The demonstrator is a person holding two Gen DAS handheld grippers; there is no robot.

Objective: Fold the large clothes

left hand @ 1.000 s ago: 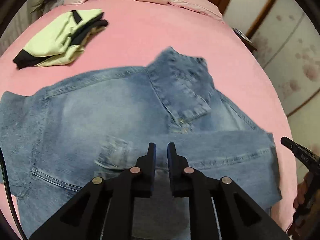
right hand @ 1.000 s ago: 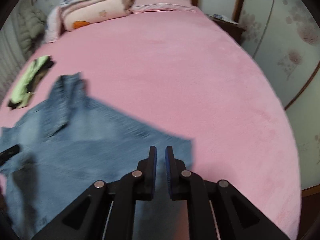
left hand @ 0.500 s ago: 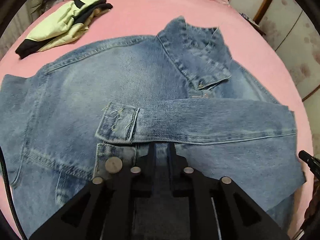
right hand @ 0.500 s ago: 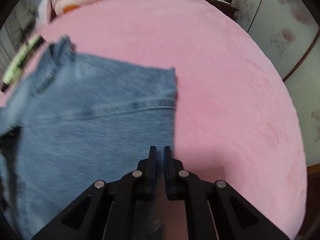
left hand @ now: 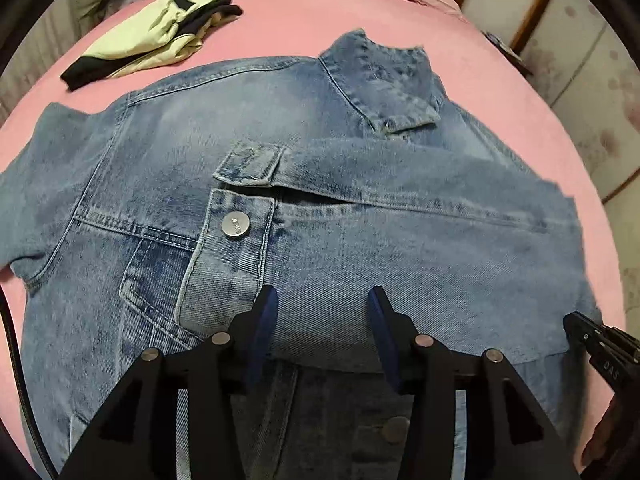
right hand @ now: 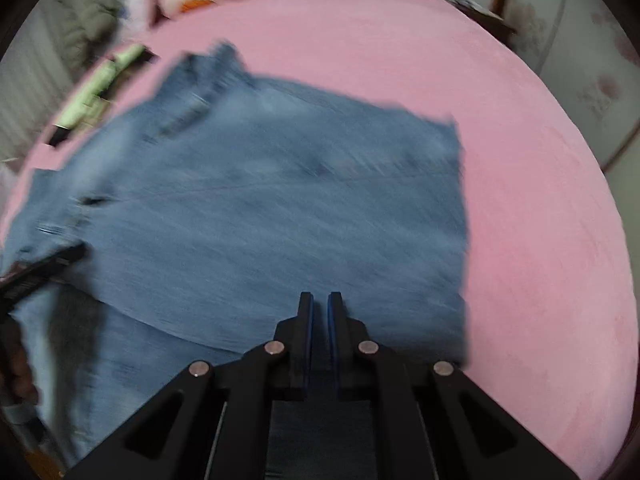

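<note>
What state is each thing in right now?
denim jacket: flat on bed, right side and sleeve folded over the back
sleeve cuff: lying across the middle
left tool: open, over the fold
right tool: nearly shut, nothing visibly gripped
green garment: folded, apart from the jacket

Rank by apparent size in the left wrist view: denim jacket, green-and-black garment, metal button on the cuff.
1. denim jacket, filling most of the view.
2. green-and-black garment; it lies farther from the camera, so it probably looks smaller than it really is.
3. metal button, smallest by far, though near the camera.
</note>
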